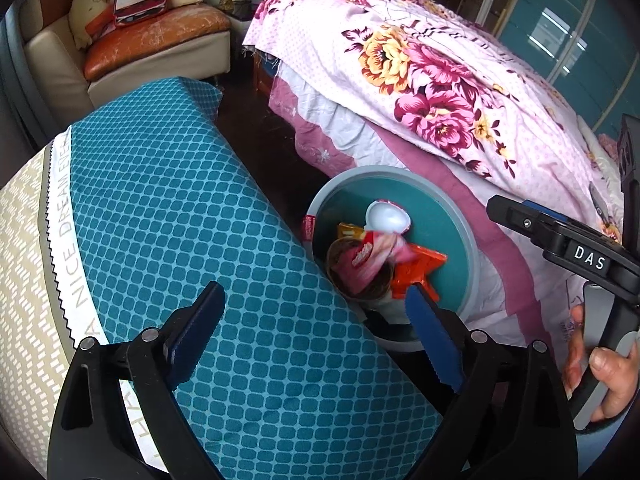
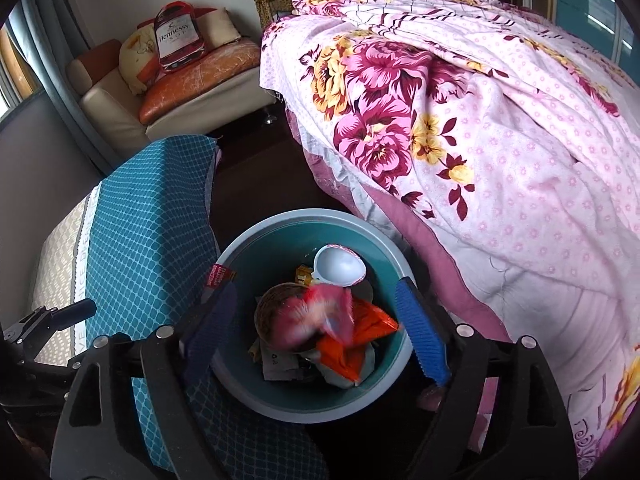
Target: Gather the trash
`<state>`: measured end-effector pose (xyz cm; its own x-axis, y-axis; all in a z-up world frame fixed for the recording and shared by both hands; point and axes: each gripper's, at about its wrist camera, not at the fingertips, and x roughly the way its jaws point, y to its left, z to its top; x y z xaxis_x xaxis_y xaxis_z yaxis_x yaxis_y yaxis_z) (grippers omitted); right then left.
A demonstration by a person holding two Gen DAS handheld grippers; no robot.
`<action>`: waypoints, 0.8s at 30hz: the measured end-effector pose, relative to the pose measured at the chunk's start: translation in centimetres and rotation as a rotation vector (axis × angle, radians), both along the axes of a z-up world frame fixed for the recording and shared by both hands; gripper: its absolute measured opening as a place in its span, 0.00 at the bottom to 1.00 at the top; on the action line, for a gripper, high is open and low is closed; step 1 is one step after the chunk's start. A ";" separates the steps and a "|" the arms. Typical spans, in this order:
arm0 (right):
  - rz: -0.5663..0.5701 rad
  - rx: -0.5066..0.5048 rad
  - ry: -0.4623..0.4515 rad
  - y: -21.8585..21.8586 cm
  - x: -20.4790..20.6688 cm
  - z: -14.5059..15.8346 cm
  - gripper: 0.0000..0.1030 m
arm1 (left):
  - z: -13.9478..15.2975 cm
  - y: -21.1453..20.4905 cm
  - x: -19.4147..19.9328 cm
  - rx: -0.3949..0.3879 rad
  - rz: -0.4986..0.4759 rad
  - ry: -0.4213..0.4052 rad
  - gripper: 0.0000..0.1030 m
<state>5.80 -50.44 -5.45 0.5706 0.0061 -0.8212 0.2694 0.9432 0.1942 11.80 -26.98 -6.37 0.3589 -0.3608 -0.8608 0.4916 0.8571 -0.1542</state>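
Two grippers, left (image 1: pixel 312 332) and right (image 2: pixel 320 344), both spread wide and holding nothing, hover above the teal trash bin (image 2: pixel 240 256) containing a blurred pink wrapper (image 2: pixel 320 312).

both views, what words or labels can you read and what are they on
"Hennessy": bottle-shaped cushion on the sofa; the smaller line under it is too small to read.
"A NICE DREAM EVE...": white strip on the blue cover, cut off at both ends.
"DAS": right gripper, seen from the left wrist view.
Print on the wrappers in the bin: too blurred to read.
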 end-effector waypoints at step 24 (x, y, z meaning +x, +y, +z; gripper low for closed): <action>0.175 -0.160 -0.034 7.0 -4.7 4.9 0.93 | 3.3 6.4 -4.4 0.050 0.165 -0.058 0.96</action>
